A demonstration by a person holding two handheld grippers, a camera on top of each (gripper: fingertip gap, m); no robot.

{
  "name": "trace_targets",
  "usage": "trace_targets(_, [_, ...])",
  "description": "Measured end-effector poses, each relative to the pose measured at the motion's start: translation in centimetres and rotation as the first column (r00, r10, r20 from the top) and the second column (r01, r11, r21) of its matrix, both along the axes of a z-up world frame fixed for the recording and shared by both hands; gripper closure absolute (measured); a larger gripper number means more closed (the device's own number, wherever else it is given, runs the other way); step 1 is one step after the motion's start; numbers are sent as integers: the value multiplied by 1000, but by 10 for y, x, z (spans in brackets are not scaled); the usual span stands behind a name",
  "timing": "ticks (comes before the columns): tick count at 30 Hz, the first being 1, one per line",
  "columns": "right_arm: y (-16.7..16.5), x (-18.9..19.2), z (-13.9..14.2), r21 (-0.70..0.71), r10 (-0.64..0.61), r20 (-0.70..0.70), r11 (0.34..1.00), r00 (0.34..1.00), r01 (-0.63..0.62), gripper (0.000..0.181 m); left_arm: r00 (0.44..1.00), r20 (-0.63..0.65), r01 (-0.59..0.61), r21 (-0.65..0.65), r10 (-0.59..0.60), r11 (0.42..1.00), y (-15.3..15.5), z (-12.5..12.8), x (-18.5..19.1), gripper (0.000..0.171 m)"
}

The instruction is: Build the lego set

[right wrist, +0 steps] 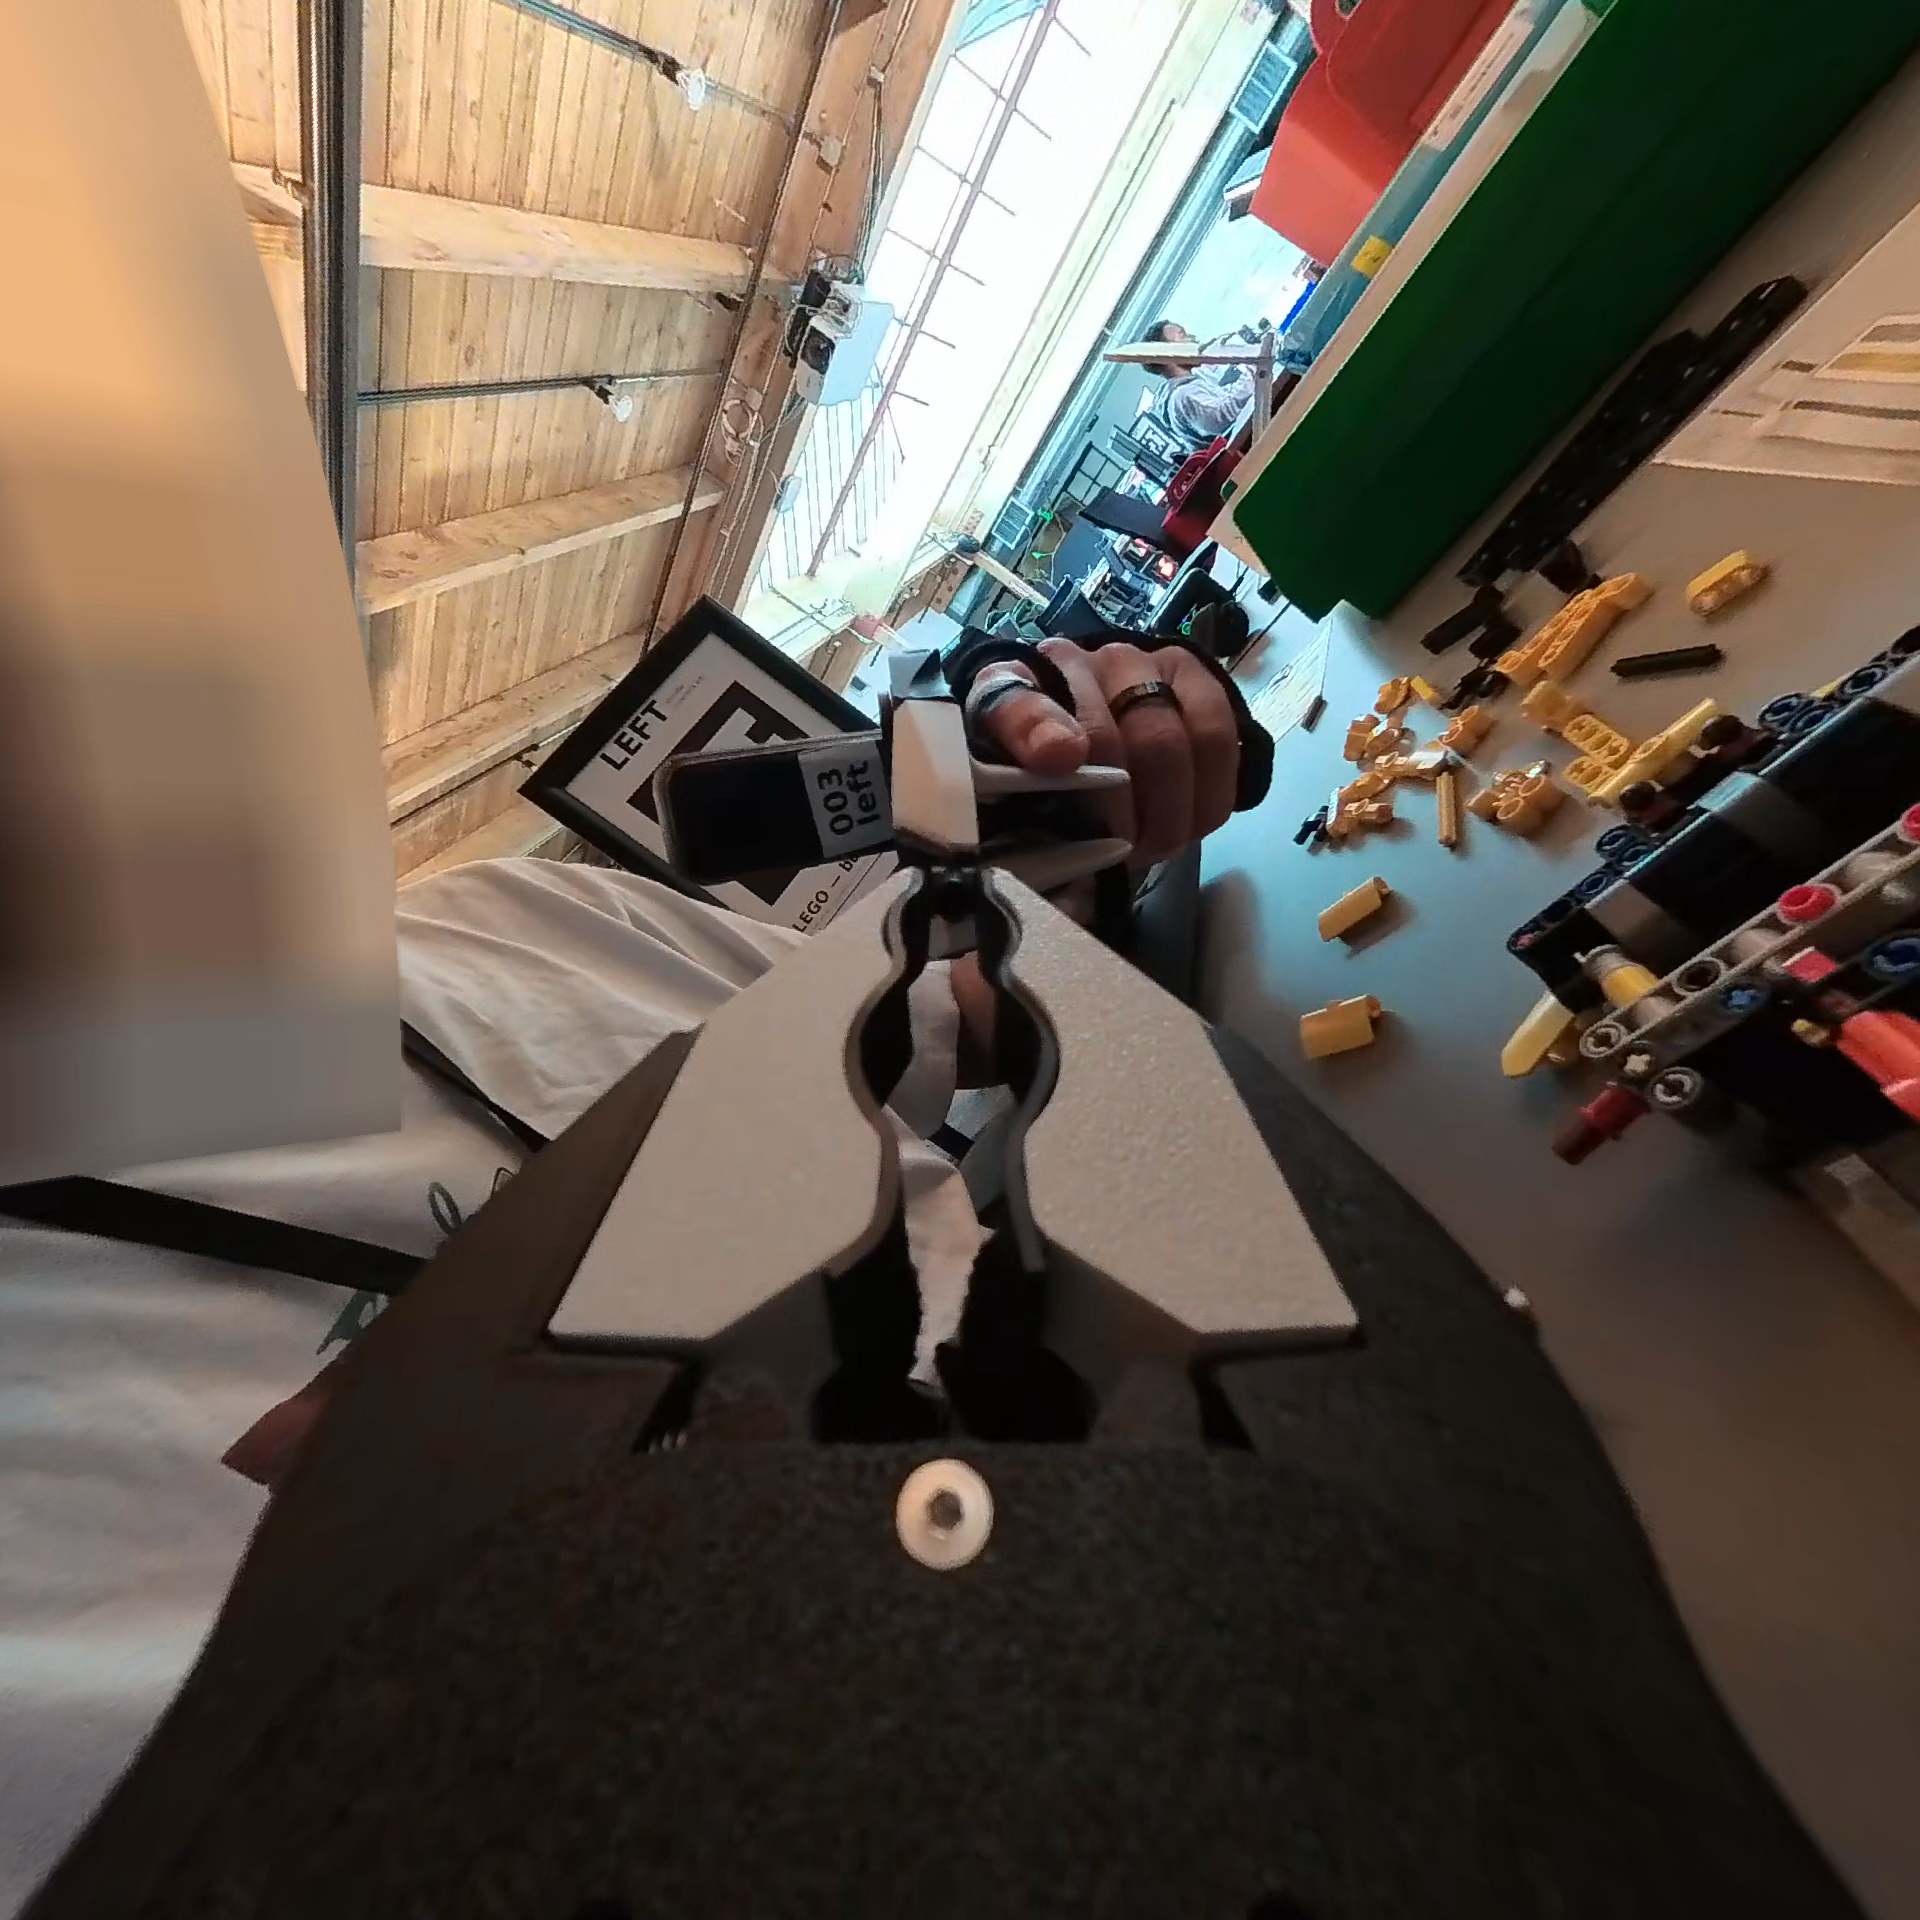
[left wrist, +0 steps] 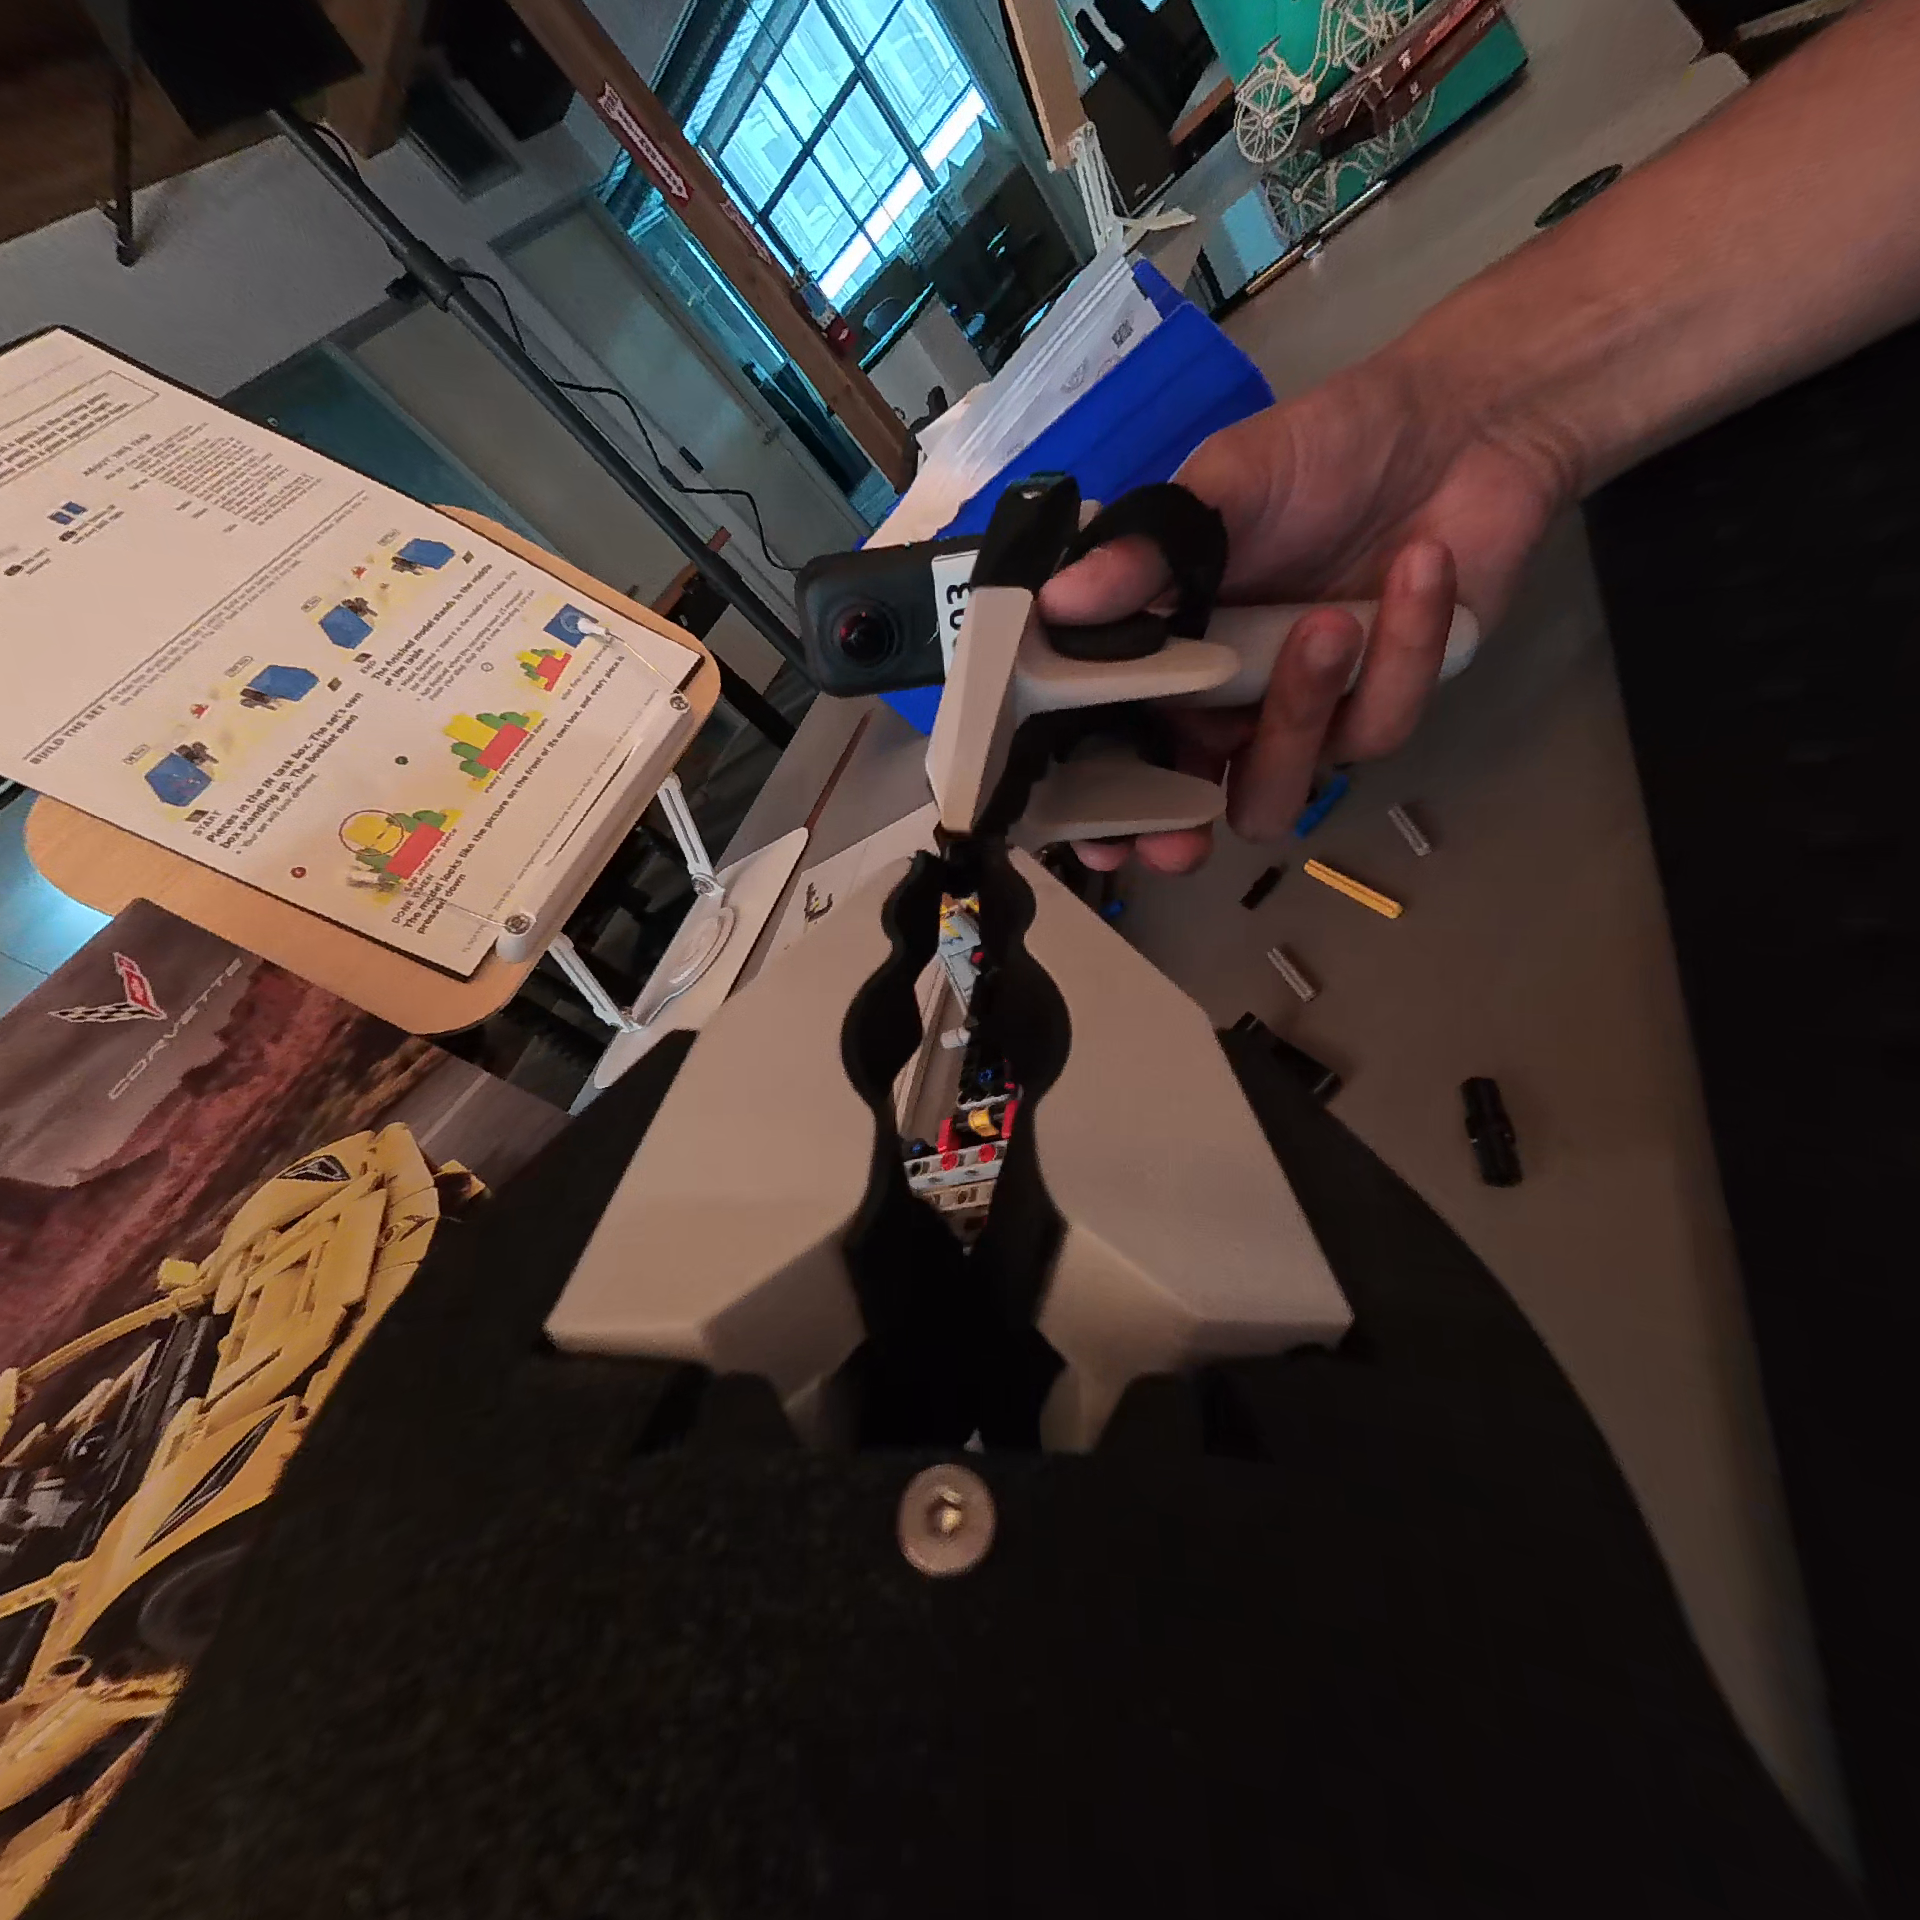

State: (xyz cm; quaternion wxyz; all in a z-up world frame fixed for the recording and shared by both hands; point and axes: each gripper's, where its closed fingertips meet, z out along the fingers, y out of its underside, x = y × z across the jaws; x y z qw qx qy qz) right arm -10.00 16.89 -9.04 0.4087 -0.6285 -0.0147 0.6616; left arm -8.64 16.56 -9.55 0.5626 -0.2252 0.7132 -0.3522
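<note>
Tip to tip above the grey table [left wrist: 1558, 1039], left gripper [left wrist: 961, 868] and right gripper [right wrist: 951, 883] are both closed, any held piece indiscernible, beside the half-built Technic chassis [right wrist: 1714, 935].

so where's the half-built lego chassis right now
In the right wrist view the half-built chassis lies on the table at the right edge, beside the scattered yellow pieces, in neither gripper.

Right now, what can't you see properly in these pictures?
- Left wrist view: the lego model shows only through a gap; the left gripper hides the rest.
- Right wrist view: the lego model is cut off by the right edge.
- Both views: whether the left gripper and right gripper tips pinch anything; too small, dark.
</note>
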Motion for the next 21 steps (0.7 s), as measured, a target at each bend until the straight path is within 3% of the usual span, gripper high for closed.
trace_targets(21, [-4,-2,-4,-1,18,36,1000,999,-18,175,1000,-17,18,0,-18,1000,-4,-4,-2,167])
